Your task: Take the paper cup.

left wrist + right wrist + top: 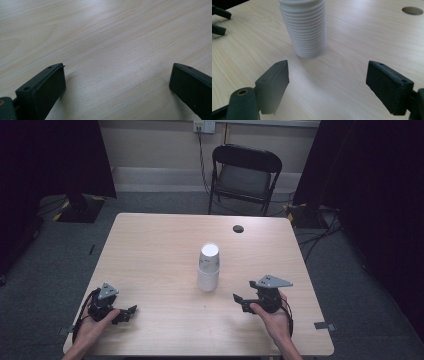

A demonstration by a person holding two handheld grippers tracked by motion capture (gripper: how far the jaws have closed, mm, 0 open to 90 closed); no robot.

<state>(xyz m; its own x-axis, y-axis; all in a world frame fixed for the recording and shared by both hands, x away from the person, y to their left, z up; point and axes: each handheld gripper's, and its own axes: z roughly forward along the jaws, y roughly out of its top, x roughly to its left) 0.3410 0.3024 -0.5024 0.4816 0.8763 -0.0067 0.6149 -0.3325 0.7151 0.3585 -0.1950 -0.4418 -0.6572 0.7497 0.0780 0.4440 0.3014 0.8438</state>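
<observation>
Nearby, cup stack before open right tool.

A pale wood tabletop stands on grey carpet. A dark round hole sits in it near the far right corner. Beyond the far edge stands a black folding chair, facing the tabletop. A wall socket is above it, with a cable hanging down. Black curtains hang far left and right. Cables lie on the floor at the right.
</observation>
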